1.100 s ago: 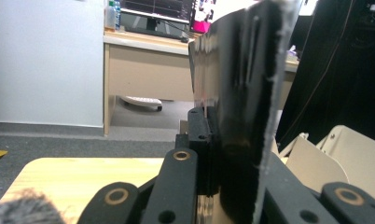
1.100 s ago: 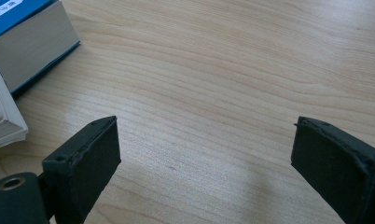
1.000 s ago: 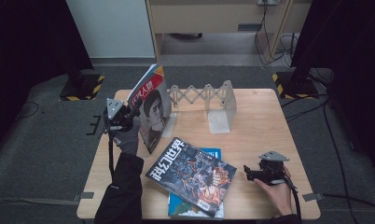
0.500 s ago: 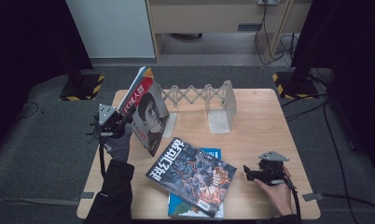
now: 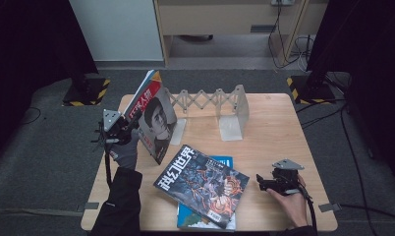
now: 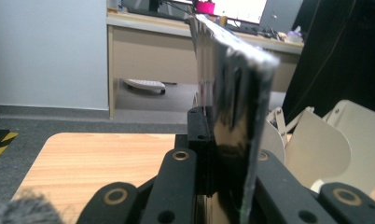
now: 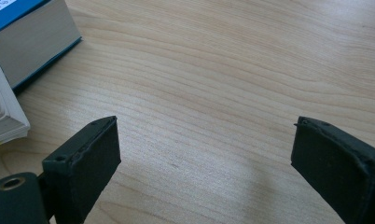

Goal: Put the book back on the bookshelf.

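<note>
At the table's left edge your left gripper pinches the tilted portrait magazine by one edge, so it may sag or slip short of the accordion book rack; your right gripper rests wide open.

Held magazine: upright and tilted, near the counter's far left corner, clamped in the left tool at the left edge.
Folding rack: along the far edge, just right of the held magazine.
Flat magazine: near the near edge, left of middle, on top of a book.
Right tool: near the near right corner, right of the flat magazine, well apart from it.
</note>
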`<move>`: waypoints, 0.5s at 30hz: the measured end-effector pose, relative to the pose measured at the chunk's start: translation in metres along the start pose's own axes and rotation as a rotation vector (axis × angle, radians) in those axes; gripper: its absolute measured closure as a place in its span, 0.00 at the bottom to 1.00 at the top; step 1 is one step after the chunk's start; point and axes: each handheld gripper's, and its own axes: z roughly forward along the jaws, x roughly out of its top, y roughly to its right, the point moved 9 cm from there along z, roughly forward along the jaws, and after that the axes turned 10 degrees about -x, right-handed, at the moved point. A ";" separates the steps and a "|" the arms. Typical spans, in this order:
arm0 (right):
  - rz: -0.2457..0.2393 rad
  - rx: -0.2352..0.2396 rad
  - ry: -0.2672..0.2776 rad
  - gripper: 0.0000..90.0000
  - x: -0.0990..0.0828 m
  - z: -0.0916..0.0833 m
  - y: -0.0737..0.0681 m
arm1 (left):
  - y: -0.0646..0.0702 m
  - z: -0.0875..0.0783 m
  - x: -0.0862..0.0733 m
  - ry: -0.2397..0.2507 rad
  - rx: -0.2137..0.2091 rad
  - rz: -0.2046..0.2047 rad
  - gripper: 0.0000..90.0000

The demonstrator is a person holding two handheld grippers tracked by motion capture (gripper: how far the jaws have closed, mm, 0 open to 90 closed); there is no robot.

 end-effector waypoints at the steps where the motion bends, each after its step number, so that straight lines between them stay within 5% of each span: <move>1: -0.002 -0.001 0.003 0.09 0.000 0.000 0.000 | 0.000 0.001 0.001 0.008 0.001 -0.005 0.96; 9: -0.007 -0.003 0.003 0.10 0.001 0.001 0.001 | -0.002 0.007 0.009 0.065 0.016 -0.022 0.96; 15: -0.012 -0.003 0.003 0.10 0.001 0.001 0.001 | -0.002 0.010 0.004 0.063 0.025 -0.009 0.96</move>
